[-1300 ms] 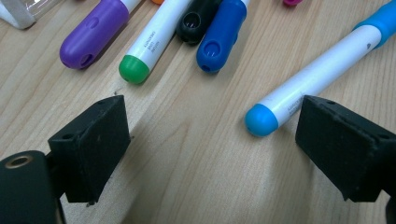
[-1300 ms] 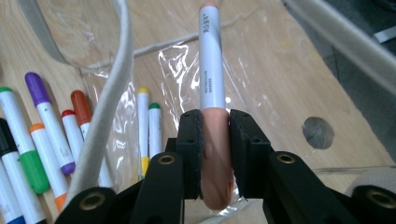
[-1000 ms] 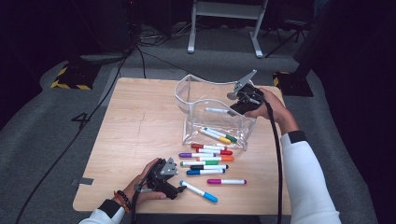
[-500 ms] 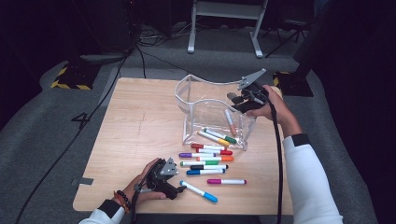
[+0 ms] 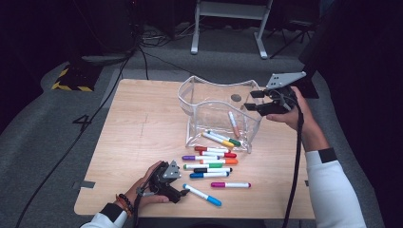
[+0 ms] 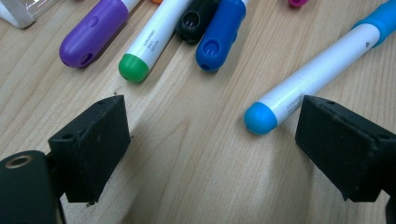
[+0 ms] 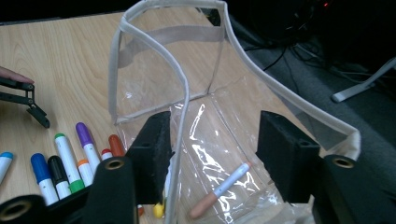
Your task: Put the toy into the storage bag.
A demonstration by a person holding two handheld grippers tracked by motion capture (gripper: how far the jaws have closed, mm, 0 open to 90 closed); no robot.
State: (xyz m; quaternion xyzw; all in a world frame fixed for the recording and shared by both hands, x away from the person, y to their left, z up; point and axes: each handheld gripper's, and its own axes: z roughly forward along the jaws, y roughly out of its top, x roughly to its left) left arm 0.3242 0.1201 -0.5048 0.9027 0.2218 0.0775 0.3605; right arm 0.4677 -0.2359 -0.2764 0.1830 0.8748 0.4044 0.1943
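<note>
A clear plastic pouch point(image 5: 209, 107) stands open in the middle of the table. Inside lie a peach marker point(image 5: 233, 124) and two more markers point(image 5: 219, 138). My right gripper point(image 5: 250, 100) hovers open over the pouch's right rim; in the right gripper view its jaws point(image 7: 212, 140) straddle the pale rim point(image 7: 180, 93) above the peach marker point(image 7: 219, 191). Several markers point(image 5: 211, 161) lie in a row in front of the pouch. My left gripper point(image 5: 182, 189) rests open at the front left, with the white end of a light blue marker point(image 6: 317, 74) between its jaws point(image 6: 212, 135).
A magenta marker point(image 5: 230, 185) lies alone at the right of the row. Purple point(image 6: 93, 32), green point(image 6: 140, 56), black and blue point(image 6: 219, 37) markers lie just beyond my left gripper. The wooden table point(image 5: 138, 118) ends close behind my left hand.
The peach marker has dropped from my right gripper into the pouch and settled on its bottom. That gripper has drawn back slightly to the right rim. The left gripper has not moved.
</note>
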